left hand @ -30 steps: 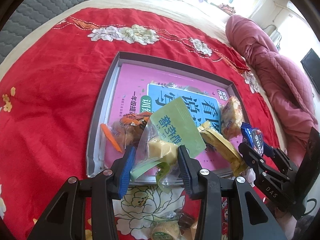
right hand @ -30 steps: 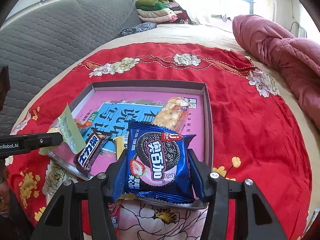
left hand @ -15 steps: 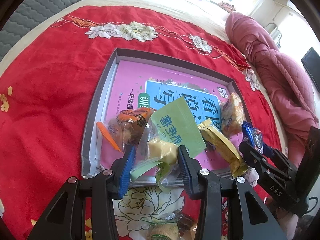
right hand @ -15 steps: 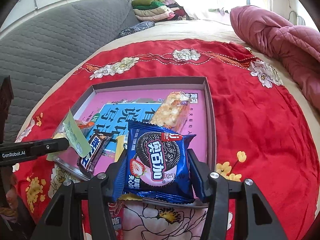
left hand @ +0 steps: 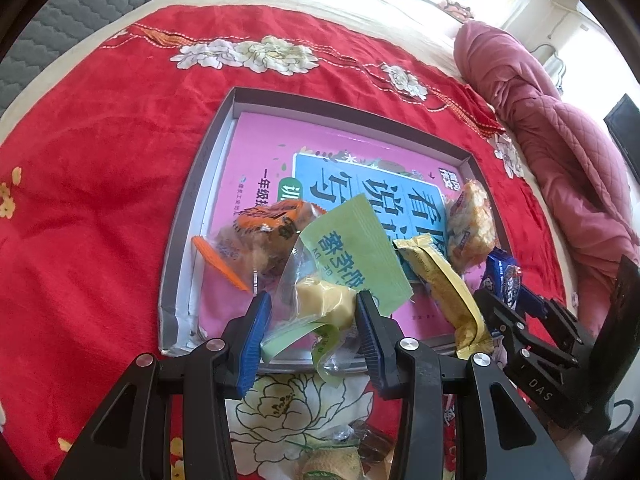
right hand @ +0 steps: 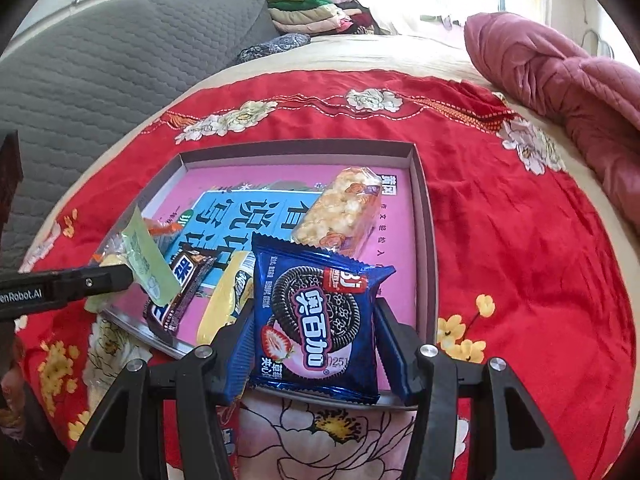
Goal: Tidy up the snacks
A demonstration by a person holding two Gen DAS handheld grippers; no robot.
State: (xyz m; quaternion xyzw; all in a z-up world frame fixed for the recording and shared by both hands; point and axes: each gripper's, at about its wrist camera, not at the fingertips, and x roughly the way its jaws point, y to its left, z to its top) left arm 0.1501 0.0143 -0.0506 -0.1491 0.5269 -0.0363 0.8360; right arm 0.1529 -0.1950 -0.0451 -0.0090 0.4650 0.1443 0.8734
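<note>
Cookie packet [right hand: 316,322], clamped in right hand-held gripper [right hand: 314,350]

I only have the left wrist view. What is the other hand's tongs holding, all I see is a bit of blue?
Observer: The right tongs grip a blue cookie packet, a chocolate sandwich cookie and a strawberry printed on it.
Operator: Is it inside the tray?
Observer: It hangs over the tray's near edge, partly above the bedspread.
Operator: Anything hidden behind my green packet?
Observer: Yes, a dark chocolate bar lies at the tray's near edge, beside the yellow packet.
</note>
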